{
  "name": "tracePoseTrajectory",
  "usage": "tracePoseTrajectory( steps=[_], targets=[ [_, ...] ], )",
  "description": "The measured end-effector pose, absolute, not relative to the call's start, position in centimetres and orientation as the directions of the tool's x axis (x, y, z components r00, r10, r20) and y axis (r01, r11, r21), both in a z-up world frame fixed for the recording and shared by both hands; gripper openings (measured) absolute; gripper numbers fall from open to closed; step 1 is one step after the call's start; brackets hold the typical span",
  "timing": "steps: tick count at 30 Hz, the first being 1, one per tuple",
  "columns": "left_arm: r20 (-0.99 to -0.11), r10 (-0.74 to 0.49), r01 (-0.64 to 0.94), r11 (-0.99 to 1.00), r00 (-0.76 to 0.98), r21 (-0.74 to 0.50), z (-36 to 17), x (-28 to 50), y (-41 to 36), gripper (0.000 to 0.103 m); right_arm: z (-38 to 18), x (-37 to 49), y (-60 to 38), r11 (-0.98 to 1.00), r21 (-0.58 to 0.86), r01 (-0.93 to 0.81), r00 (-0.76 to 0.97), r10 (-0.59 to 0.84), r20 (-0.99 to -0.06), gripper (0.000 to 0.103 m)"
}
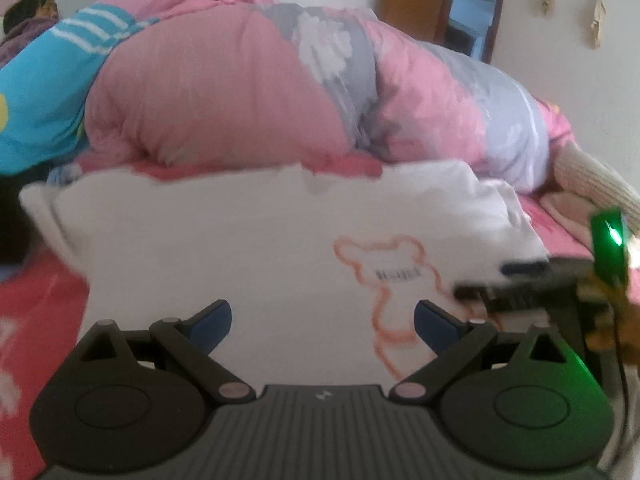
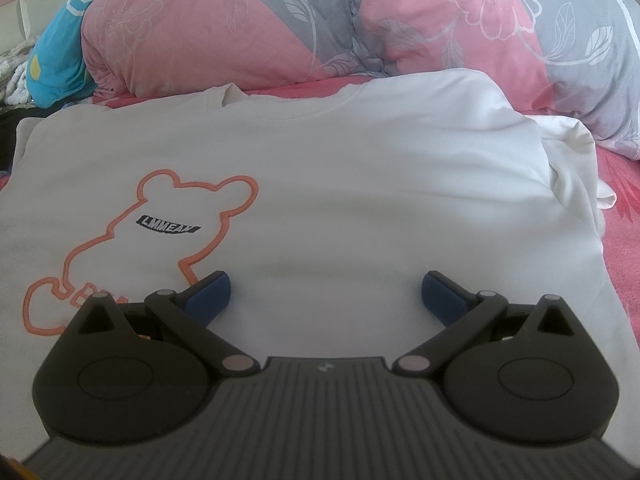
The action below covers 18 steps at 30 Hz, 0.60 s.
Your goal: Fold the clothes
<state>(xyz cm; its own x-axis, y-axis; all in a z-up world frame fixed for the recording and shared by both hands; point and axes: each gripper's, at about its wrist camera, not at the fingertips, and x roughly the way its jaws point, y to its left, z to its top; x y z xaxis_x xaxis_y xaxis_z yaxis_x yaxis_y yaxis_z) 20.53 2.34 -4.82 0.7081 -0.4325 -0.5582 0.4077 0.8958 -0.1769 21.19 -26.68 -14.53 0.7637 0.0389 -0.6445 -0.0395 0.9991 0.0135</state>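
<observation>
A white sweatshirt (image 2: 360,184) with an orange bear outline (image 2: 132,236) lies front up on the pink bed, collar toward the quilt. Its right sleeve (image 2: 568,160) is bunched at the shirt's right side. In the left wrist view the same sweatshirt (image 1: 240,248) fills the middle, blurred. My left gripper (image 1: 322,320) is open just above the shirt's lower part, nothing between its blue pads. My right gripper (image 2: 326,294) is open too, over the shirt's lower middle, to the right of the bear print. The other gripper (image 1: 532,280) shows at the shirt's right edge in the left wrist view.
A big pink and grey flowered quilt (image 2: 320,24) is heaped behind the shirt. A blue striped blanket (image 1: 48,80) lies to the left. A person (image 1: 36,12) lies at the far left. A pink sheet (image 2: 624,248) shows right of the shirt. A mirror (image 1: 472,12) stands by the back wall.
</observation>
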Motion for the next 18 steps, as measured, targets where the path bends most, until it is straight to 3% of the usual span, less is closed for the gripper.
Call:
tracePoseTrajectory(
  steps=[9,18],
  targets=[
    [-0.599,-0.387,0.294,0.922,0.701,-0.252,-8.8,25.3,3.9,0.095,-14.6,21.0,-26.7,0.999,0.018,-0.037,0.766,0.039,-0.642,0.102],
    [-0.586,-0.382,0.269,0.923,0.714,-0.274,-9.1,25.3,4.6,0.095,-13.6,21.4,-26.5,1.000,0.007,-0.016,0.742,0.016,-0.670,0.102]
  ],
)
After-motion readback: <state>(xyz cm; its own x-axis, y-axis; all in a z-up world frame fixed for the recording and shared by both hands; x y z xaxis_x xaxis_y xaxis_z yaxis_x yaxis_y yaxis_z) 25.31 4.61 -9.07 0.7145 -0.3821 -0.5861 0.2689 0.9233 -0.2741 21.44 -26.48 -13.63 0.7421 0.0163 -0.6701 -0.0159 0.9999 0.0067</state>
